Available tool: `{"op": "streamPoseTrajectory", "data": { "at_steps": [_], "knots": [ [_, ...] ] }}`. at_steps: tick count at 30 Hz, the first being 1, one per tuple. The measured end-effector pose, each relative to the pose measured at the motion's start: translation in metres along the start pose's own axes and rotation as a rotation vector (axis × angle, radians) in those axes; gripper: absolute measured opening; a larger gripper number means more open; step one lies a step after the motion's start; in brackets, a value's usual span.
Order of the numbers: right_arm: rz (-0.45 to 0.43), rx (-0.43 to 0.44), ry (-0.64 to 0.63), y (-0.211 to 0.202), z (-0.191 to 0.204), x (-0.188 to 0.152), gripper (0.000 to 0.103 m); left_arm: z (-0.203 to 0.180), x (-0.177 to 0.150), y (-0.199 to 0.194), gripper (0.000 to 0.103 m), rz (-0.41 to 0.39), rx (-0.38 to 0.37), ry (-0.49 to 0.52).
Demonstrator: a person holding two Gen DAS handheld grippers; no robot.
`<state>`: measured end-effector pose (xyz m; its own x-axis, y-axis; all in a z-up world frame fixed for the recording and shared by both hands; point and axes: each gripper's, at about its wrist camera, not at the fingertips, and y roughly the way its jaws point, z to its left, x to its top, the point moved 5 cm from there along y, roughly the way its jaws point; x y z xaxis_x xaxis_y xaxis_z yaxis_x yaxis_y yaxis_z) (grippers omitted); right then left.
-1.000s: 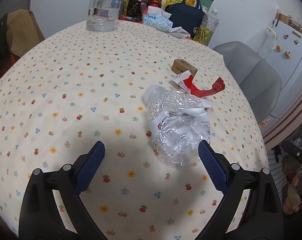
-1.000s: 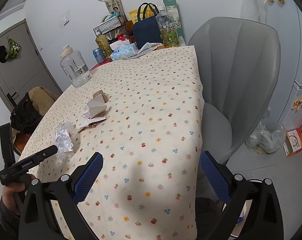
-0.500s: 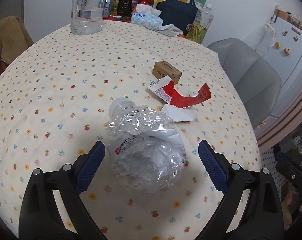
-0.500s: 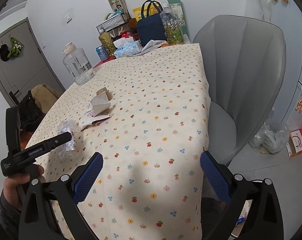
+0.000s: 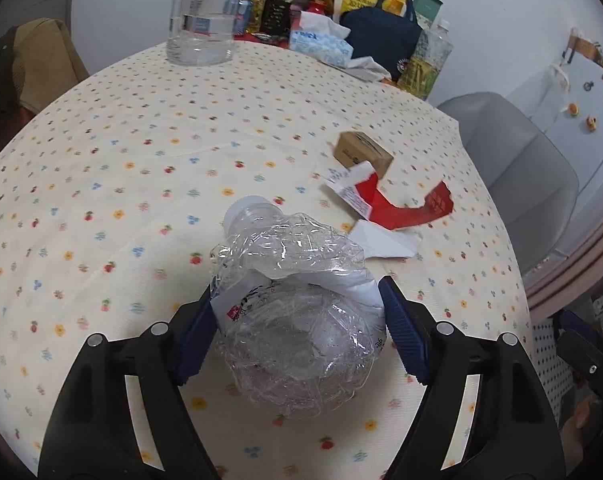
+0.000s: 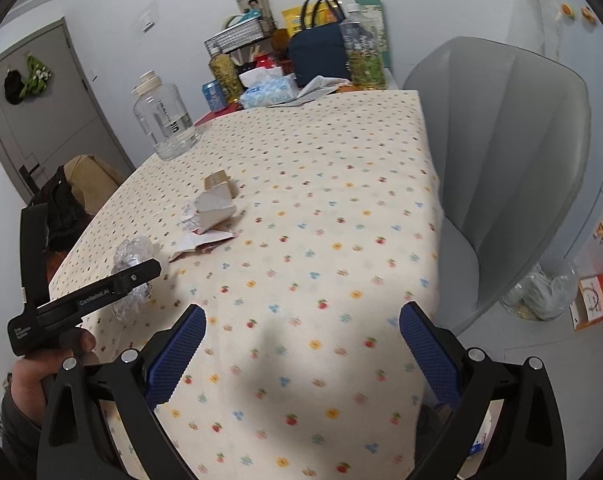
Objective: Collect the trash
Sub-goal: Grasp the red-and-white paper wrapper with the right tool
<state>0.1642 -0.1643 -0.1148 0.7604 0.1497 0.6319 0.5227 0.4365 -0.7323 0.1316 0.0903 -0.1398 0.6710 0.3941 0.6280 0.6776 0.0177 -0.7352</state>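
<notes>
Floral tablecloth (image 5: 149,148) over whole table. Clear jug (image 5: 201,12) at 12 o'clock edge. Tissue pack (image 5: 321,42), navy bag (image 5: 385,40), bottle (image 5: 427,60) clustered toward 1 o'clock. Grey chair (image 6: 509,168) beside table at 3 o'clock. Grey door (image 6: 41,120) at 10 o'clock.

White walls (image 6: 173,4), grey door (image 6: 41,120), grey chair (image 6: 509,168) beside floral-clothed table (image 6: 321,200), pale floor (image 6: 541,360)

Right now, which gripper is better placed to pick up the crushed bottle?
Left. The left gripper already has the bottle between its closing pads, while the right gripper hangs open over bare tablecloth.
</notes>
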Motion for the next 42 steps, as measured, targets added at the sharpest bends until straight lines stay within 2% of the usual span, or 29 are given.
{"op": "streamPoseTrajectory", "data": {
  "at_steps": [8, 17, 19, 23, 26, 29, 30, 31, 34, 42],
  "knots": [
    [0.014, 0.028, -0.091, 0.022, 0.042, 0.019, 0.095, 0.033, 0.008, -0.023, 0.076, -0.053, 0.014, -0.041],
    [0.043, 0.061, -0.163, 0.058, 0.082, 0.048, 0.087, 0.063, 0.011, -0.037, 0.076, -0.084, 0.035, -0.090],
    [0.054, 0.067, -0.163, 0.068, 0.088, 0.055, 0.078, 0.069, 0.012, -0.039, 0.076, -0.089, 0.041, -0.103],
    [0.074, 0.063, -0.159, 0.088, 0.094, 0.066, 0.071, 0.080, 0.011, -0.041, 0.076, -0.094, 0.048, -0.120],
    [0.102, 0.057, -0.161, 0.105, 0.098, 0.068, 0.062, 0.087, 0.010, -0.043, 0.076, -0.094, 0.053, -0.130],
    [0.122, 0.047, -0.150, 0.117, 0.097, 0.069, 0.037, 0.091, 0.010, -0.044, 0.076, -0.094, 0.055, -0.134],
    [0.128, 0.047, -0.143, 0.119, 0.096, 0.069, 0.020, 0.091, 0.011, -0.044, 0.076, -0.095, 0.055, -0.135],
    [0.132, 0.050, -0.129, 0.121, 0.094, 0.070, 0.010, 0.092, 0.011, -0.045, 0.076, -0.096, 0.055, -0.135],
    [0.107, 0.060, -0.113, 0.116, 0.090, 0.073, 0.004, 0.093, 0.010, -0.047, 0.076, -0.101, 0.051, -0.136],
    [0.052, 0.070, -0.092, 0.083, 0.078, 0.073, 0.003, 0.079, 0.014, -0.050, 0.076, -0.110, 0.027, -0.113]
  ]
}}
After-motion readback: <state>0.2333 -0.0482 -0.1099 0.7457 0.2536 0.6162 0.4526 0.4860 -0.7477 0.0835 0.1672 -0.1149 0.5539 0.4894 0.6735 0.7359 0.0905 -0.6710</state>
